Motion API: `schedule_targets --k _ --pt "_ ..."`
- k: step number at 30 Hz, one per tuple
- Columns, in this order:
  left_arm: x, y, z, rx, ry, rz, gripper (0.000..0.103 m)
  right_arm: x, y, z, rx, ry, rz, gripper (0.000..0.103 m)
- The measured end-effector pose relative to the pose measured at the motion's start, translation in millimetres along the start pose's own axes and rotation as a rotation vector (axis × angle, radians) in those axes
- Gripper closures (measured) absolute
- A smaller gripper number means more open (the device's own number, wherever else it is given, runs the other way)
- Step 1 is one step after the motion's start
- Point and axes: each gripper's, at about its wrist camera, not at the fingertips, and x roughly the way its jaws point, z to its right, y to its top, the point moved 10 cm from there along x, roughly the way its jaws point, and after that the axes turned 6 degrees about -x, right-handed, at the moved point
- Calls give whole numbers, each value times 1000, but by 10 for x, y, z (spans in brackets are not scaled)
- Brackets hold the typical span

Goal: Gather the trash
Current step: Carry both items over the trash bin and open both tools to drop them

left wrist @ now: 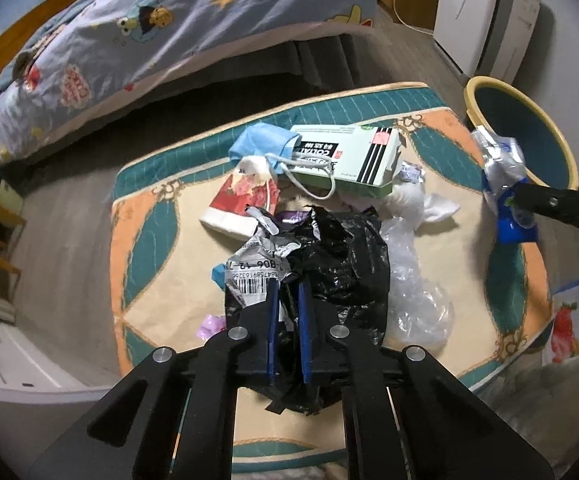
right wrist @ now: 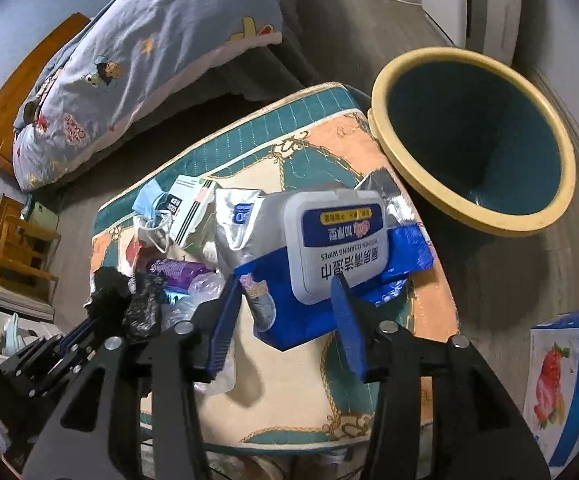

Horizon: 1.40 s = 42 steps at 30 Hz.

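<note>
Left wrist view. Left gripper (left wrist: 287,292) points steeply down at the trash heap on the patterned mat (left wrist: 161,280). Jaws nearly closed, pinching a fold of the crumpled black plastic bag (left wrist: 345,256), which lies at the mat's centre. A torn white shipping label (left wrist: 255,276) sticks to the bag's left side. Beyond the bag on the mat: a green-and-white carton (left wrist: 353,156), a blue face mask (left wrist: 263,148) draped on the carton's left end, and a red-and-white packet (left wrist: 241,204) just in front of the mask. Clear plastic film (left wrist: 417,288) lies touching the bag's right edge. At the mat's right edge the other gripper's finger carries a blue-and-silver wipes pack (left wrist: 505,184) in front of the teal bin (left wrist: 529,128).

Right wrist view. Right gripper (right wrist: 287,312) has jaws about half open, and the wipes pack (right wrist: 329,248) sits between them. The right pad touches the pack's white lid; whether the left pad presses I cannot tell. The pack is above the mat (right wrist: 289,380), near the bin (right wrist: 473,136), which stands just off the mat's far right corner. The left gripper (right wrist: 101,312) with the black bag (right wrist: 141,304) appears at the mat's left edge.
</note>
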Motion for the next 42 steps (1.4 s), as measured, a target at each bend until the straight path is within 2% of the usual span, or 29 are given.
schedule_targets --k 1,3,5,8,14,17,24,29,33,42 --pt "-6 3 8 5 1 2 94 17 14 13 3 6 2 57" --pt "-38 11 14 10 2 10 95 6 49 15 -27 -7 17 73" --pt "-79 36 11 10 1 27 95 -26 85 -6 -53 -19 33 85" --pt "-189 100 -17 -15 -20 65 95 -108 128 -20 -70 -16 65 89" --pt "-510 270 -45 -69 -89 167 95 -264 273 45 -24 33 117 93" --pt "-718 386 -33 -98 -156 228 95 -385 350 37 -8 66 142 94" --pt "-1064 607 99 -79 -217 330 95 -803 569 -48 -1 164 222 96" --pt "-1112 693 264 -62 -256 334 95 -945 668 0 36 236 236 97" --pt "-1174 771 446 -26 -271 350 95 -1048 796 38 29 255 254 97" --pt "-1136 979 911 36 -313 343 95 -1062 1041 255 8 227 278 97"
